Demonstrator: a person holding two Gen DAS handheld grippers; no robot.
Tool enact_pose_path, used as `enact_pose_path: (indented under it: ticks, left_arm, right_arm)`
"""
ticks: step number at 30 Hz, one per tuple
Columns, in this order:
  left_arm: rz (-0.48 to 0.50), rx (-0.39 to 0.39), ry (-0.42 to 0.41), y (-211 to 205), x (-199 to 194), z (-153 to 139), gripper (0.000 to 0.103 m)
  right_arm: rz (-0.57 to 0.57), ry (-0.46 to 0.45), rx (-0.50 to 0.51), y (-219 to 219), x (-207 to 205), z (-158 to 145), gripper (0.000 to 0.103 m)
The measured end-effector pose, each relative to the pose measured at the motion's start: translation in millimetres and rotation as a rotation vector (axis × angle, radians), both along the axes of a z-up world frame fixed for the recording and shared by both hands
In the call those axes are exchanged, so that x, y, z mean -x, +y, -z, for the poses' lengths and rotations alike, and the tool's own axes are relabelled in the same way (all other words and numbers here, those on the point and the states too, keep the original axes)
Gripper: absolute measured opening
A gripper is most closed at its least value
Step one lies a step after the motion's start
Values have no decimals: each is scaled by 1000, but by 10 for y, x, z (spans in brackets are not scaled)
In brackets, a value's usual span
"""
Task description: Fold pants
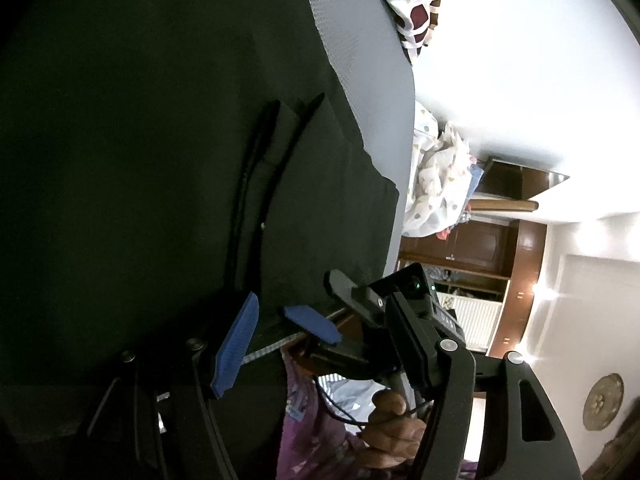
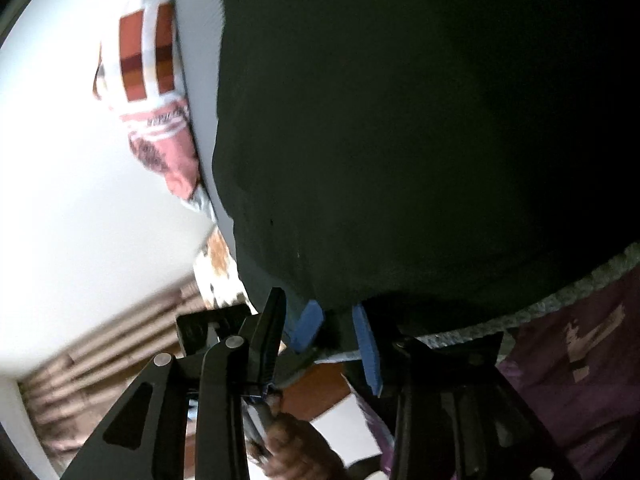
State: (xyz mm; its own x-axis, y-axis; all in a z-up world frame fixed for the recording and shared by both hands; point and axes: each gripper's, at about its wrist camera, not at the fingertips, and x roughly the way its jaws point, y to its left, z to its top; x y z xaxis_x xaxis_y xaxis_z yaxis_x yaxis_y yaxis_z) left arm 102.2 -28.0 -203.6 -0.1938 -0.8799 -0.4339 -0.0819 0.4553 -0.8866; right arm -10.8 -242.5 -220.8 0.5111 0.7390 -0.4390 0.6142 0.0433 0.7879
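Black pants [image 1: 168, 152] lie spread flat on the grey-covered bed [image 1: 372, 92], filling most of both wrist views. The drawstring [image 1: 256, 184] shows in the left wrist view, so the waist end is nearest. Near edge of the fabric hangs at the bed's front edge.

Left gripper [image 1: 276, 332]: jaws well apart, blue pads [image 1: 236, 348] clear of the cloth, nothing held.

Right gripper [image 2: 336, 332]: jaws partly apart, black fabric edge sits between the blue pads [image 2: 368, 344]; whether they still pinch it cannot be told.

Progress, judged: pants look laid out and smoothed, maybe one fold in. No compact stack visible. Remaining folds likely still to do.
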Motion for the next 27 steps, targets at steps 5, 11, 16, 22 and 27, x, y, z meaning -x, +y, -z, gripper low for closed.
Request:
enact_pose_path:
  ticks: [5,11,16,22,27]
  left_arm:
    - [-23,11,12,79,-15,26,67]
    - [-58,-5,21,257,-24,22,67]
    - [-61,-22,9,280,-13,12,67]
    - [-58,-19,1,240,1,-9,67]
    - [-25,23,-37,93,47,-102,67]
  right_arm:
    - [-50,-43,54,35,-63,-1,9]
    - [-143,-137,61,102,-93,-91,7]
    - [-246,-145,72,264,-98,-97,7]
    - [-233,-100,74,213,-39,40,7]
    - [-225,-100,70,212,-62,70,7]
